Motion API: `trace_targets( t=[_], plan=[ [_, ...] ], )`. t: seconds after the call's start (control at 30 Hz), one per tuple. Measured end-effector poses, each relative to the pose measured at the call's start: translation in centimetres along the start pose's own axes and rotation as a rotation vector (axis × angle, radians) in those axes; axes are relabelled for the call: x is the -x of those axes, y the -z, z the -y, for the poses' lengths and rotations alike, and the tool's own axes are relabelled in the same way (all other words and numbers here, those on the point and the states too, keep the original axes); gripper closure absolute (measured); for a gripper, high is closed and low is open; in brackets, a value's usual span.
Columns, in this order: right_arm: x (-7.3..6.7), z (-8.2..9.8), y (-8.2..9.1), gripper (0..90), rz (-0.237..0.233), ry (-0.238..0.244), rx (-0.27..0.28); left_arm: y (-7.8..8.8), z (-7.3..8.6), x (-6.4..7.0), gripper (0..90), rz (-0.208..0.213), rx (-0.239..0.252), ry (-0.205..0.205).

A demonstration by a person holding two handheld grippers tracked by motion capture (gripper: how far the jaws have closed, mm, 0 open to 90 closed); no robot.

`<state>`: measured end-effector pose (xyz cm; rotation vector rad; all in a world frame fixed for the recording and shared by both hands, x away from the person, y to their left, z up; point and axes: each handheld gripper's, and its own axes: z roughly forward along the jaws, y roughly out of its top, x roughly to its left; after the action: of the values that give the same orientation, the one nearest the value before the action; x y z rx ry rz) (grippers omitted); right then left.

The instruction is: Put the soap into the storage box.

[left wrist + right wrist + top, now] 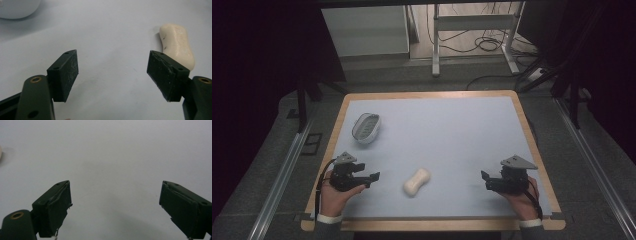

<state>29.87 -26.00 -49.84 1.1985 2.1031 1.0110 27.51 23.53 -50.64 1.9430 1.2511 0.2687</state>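
Evidently nothing was yet grasped: both the left gripper (pixel 373 178) and right gripper (pixel 485 178) stood wide open and empty, the soap bar (pixel 417 181) lay on the table (pixel 452 130) between them, the soap dish (pixel 365 127) unfilled.

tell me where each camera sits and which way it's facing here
High view: above the person's side of the table, looking forward and down; both hands hold the left gripper and right gripper, open.
Left gripper view: rides the left gripper, looking along its jaws at the soap bar.
Right gripper view: rides the right gripper, looking along its jaws at bare tabletop.
Shared: the soap bar and the soap dish appear in both high and left gripper views.
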Motion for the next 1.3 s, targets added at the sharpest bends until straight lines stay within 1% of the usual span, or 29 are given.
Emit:
trace_targets(
  t=[0.03, 0.23, 0.33, 0.4, 0.43, 0.47, 0.53, 0.63, 0.83, 1.0, 1.13, 1.3],
  plan=[
    [0.0, 0.0, 0.1, 10.8, -0.013, 0.009, 0.007, 0.0, 0.0, 0.0, 25.5, -0.006, -0.003, 0.005],
    [0.1, 0.1, 0.1, 10.8, -0.022, 0.014, 0.008, 0.0, -0.1, -0.4, 25.5, -0.024, -0.012, 0.016],
    [0.3, 0.4, 0.1, 10.7, -0.008, 0.003, 0.008, 0.1, -0.2, -0.3, 25.0, -0.009, -0.008, 0.034],
    [0.5, 0.6, 0.2, 10.8, 0.007, 0.003, 0.002, 0.2, -0.5, -0.2, 25.0, -0.005, -0.009, 0.026],
    [0.6, 0.7, 0.4, 10.9, 0.01, -0.002, -0.003, 0.4, -0.6, -0.1, 25.0, 0.003, -0.004, 0.026],
    [0.6, 0.7, 0.4, 10.9, 0.01, -0.002, -0.003, 0.5, -0.6, -0.1, 25.0, 0.003, -0.001, 0.028],
    [0.6, 0.8, 0.3, 11.0, 0.004, 0.0, -0.01, 0.6, -0.7, -0.1, 25.0, -0.023, -0.006, 0.03],
    [0.8, 1.0, 0.1, 11.0, -0.001, -0.001, -0.022, 0.7, -0.6, -0.1, 25.1, -0.031, -0.012, 0.032],
    [1.4, 1.0, 0.1, 11.0, -0.015, -0.021, -0.021, 0.6, -0.6, 0.4, 25.3, -0.049, -0.028, 0.021],
    [1.8, 0.9, 0.4, 11.0, -0.018, -0.035, -0.013, 0.5, -0.8, 1.1, 25.3, -0.048, -0.051, -0.002],
    [2.0, 0.9, 0.7, 11.0, -0.014, -0.031, -0.006, 0.7, -1.2, 1.4, 25.6, -0.05, -0.069, -0.02],
    [1.8, 0.9, 0.7, 11.0, -0.018, -0.025, -0.008, 1.0, -1.7, 1.9, 25.7, -0.05, -0.069, -0.03]
  ],
)
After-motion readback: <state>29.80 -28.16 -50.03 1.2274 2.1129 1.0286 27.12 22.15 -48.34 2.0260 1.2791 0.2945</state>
